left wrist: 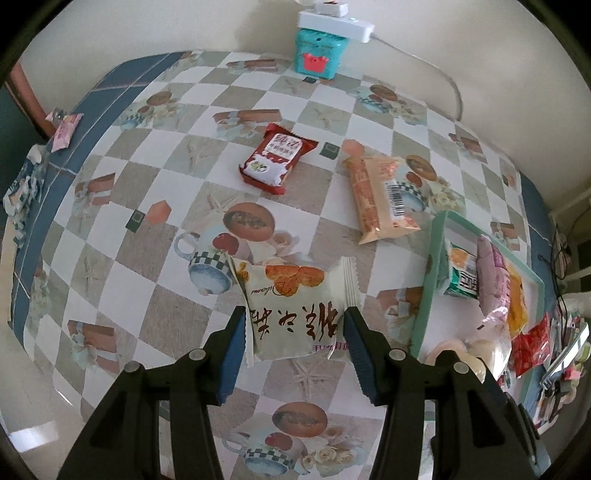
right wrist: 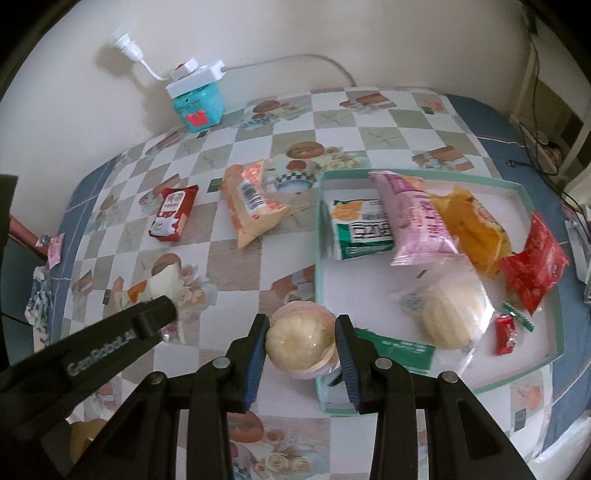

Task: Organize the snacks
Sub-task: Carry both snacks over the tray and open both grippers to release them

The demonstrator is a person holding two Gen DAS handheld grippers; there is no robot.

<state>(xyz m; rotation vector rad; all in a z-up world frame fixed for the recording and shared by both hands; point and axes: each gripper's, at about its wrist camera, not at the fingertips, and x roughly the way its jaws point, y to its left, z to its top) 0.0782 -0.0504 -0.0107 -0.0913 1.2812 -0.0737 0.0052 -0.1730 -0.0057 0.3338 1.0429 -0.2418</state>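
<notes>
My left gripper (left wrist: 295,328) is shut on a white snack packet with orange print (left wrist: 295,306), its blue pads pressing both sides, just above the table. My right gripper (right wrist: 301,343) is shut on a round cream bun in clear wrap (right wrist: 301,341), held over the near left rim of the mint-green tray (right wrist: 546,363). The tray holds a green-white packet (right wrist: 360,229), a pink packet (right wrist: 417,218), an orange packet (right wrist: 476,229), a red packet (right wrist: 532,266) and another wrapped bun (right wrist: 452,317). A red-white packet (left wrist: 275,158) and a peach packet (left wrist: 380,192) lie on the table.
A teal box (left wrist: 319,55) with a white power strip (left wrist: 336,20) on top stands at the wall; its cord runs right. A small pink wrapper (left wrist: 64,131) lies at the table's left edge. The left gripper's black arm (right wrist: 92,354) crosses the right wrist view.
</notes>
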